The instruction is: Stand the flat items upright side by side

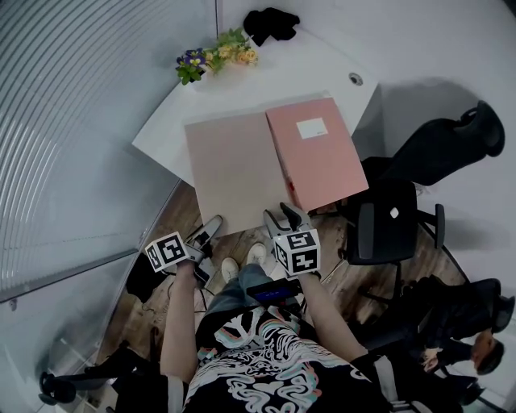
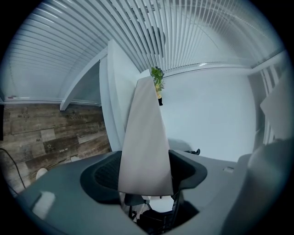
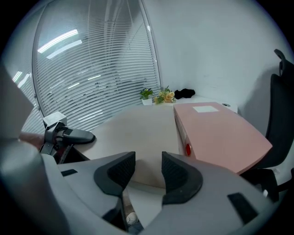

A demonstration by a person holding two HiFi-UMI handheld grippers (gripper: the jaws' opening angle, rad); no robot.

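Observation:
Two flat items lie side by side on the white table [image 1: 242, 89]: a beige binder [image 1: 234, 169] and, to its right, a pink binder [image 1: 318, 153] with a white label. My left gripper [image 1: 211, 226] is at the beige binder's front left corner. In the left gripper view it is turned on its side, with the beige binder [image 2: 147, 133] filling the gap, and the left gripper [image 2: 146, 172] is shut on it. My right gripper [image 1: 284, 216] hovers at the front where the two binders meet. Its jaws stand apart, and the right gripper [image 3: 148, 172] shows the beige binder's [image 3: 142, 133] near edge behind the gap, pink binder [image 3: 220, 133] to the right.
A flower pot [image 1: 214, 60] and a black object [image 1: 270, 22] sit at the table's far edge. A black office chair [image 1: 395, 222] stands right of the table. Window blinds [image 1: 72, 105] run along the left. The floor is wood.

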